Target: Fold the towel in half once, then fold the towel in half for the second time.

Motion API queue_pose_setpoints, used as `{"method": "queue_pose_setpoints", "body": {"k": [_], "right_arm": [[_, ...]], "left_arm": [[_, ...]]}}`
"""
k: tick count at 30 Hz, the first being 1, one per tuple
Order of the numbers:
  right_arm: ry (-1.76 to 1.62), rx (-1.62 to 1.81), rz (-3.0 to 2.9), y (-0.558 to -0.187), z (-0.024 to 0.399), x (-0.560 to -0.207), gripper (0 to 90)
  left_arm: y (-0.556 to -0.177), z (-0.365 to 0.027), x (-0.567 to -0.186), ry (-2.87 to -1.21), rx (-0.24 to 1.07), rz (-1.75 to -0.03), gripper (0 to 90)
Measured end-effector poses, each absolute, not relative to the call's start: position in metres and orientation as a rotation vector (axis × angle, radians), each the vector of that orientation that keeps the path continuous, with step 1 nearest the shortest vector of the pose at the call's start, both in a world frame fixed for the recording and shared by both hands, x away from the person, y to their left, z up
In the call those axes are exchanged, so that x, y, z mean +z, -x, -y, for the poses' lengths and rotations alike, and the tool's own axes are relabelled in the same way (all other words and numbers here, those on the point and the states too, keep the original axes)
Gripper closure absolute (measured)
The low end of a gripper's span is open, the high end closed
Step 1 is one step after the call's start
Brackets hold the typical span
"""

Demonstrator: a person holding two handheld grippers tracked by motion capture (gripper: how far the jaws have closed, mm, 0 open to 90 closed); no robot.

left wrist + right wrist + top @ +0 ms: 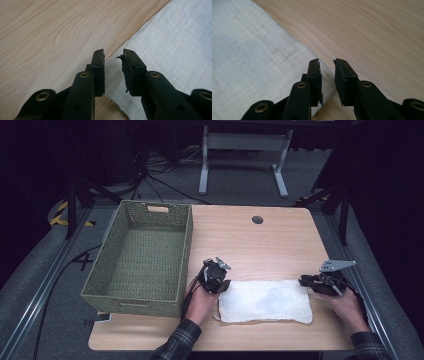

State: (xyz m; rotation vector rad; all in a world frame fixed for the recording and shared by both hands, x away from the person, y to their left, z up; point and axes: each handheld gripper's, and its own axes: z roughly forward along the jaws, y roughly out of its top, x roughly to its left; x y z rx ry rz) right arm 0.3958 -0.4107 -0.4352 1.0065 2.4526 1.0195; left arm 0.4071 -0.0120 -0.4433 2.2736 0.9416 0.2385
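A white folded cloth (265,301) lies flat near the front edge of the wooden table (250,240). My left gripper (220,285) hovers at the cloth's far left corner, held in a hand. In the left gripper view its jaws (113,53) stand slightly apart over the edge of the cloth (175,50), with nothing between them. My right gripper (306,281) is at the cloth's far right corner. In the right gripper view it (327,62) is open by a narrow gap above the hem of the cloth (249,62), and it holds nothing.
A green woven basket (186,250) stands on the table's left side, just left of my left hand. A round cable hole (257,219) is in the far part of the tabletop. Bare wood lies beyond the cloth.
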Motion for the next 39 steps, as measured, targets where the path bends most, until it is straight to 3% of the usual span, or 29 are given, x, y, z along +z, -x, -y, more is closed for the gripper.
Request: {"method": "queue_pose_setpoints", "body": {"k": [4, 13, 20, 39], "right_arm": [[-1.032, 1.012, -2.46, -0.403, 0.415, -0.439, 69.5], [-1.066, 0.976, -2.498, -0.409, 0.414, -0.45, 70.5], [-1.06, 1.007, -2.521, -0.408, 0.414, -0.45, 84.5], [-1.057, 1.055, -2.39, -0.412, 0.428, -0.432, 86.6]], "left_arm": [[-0.409, 0.012, -0.447, -2.284, 0.251, -0.962, 64.0], [-0.412, 0.01, -0.454, -2.312, 0.257, -0.974, 62.8], [-0.41, 0.011, -0.452, -2.338, 0.213, -0.914, 83.5], [-0.408, 0.006, -0.436, -2.196, 0.257, -0.926, 85.5]]}}
